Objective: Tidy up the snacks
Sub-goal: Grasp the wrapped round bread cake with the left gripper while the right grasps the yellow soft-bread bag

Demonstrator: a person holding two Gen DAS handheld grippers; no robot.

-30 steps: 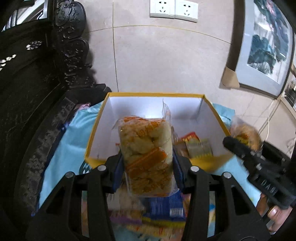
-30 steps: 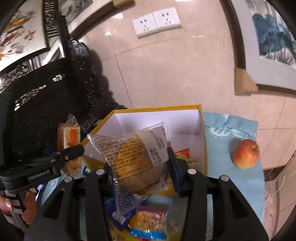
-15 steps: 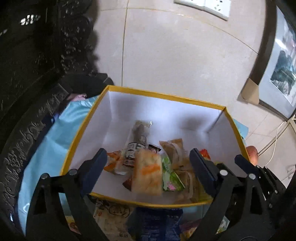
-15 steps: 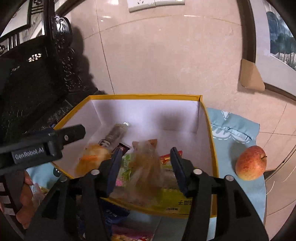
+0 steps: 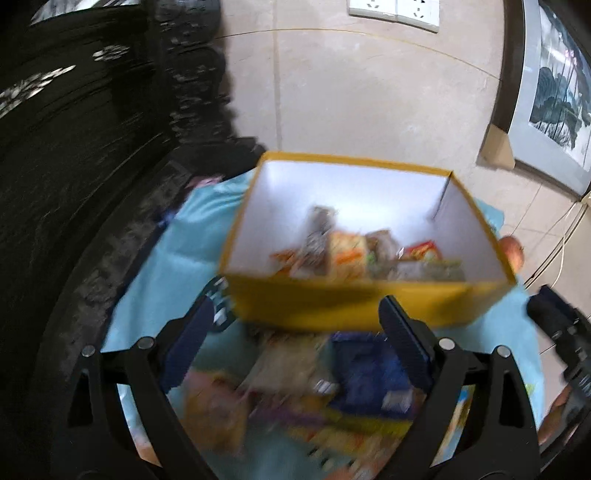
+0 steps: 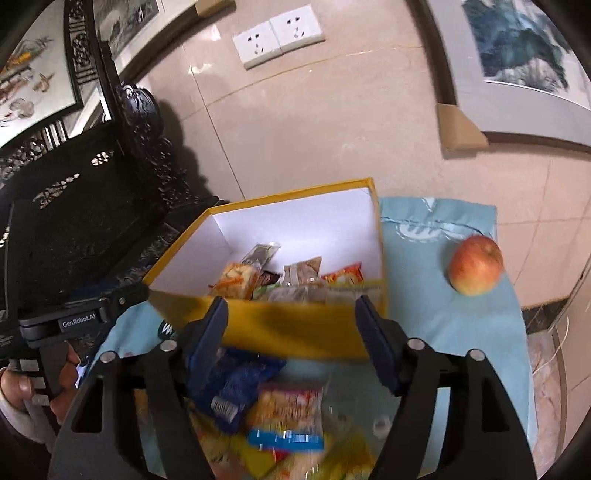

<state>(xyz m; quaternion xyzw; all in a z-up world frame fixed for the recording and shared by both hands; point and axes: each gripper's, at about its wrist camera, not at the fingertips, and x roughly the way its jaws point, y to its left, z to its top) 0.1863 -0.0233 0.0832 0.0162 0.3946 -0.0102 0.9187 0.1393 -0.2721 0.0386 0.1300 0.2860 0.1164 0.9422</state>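
While both grippers hang with their jaws spread wide and nothing between them, a beige tiled wall (image 6: 332,122) fills the background ahead, with white power sockets (image 6: 277,35) high up and a framed painting (image 6: 517,48) up to the right. Dark carved wooden furniture (image 6: 85,206) stands off to the left of both grippers.

Below and ahead lies a light blue cloth (image 6: 454,332) covering the surface. On it, straight ahead of the right gripper (image 6: 291,339) and just beyond its fingertips, sits a yellow box (image 6: 295,328) with white inner walls, open at the top. Its long side runs left to right across the view. Inside, against the near wall, lies a jumble of snack packets (image 6: 288,277): an orange and white one at the left, a dark grey stick-shaped one pointing away toward the back wall, and a red one at the right.

From the left gripper (image 5: 295,350) the same box sits just ahead, its contents blurred.

More loose packets (image 6: 284,417) lie on the cloth under and between the right gripper's fingers, among them a dark blue one (image 6: 232,387) touching the left finger.

A red apple (image 6: 476,266) rests on the cloth to the right of the box, well apart from it.
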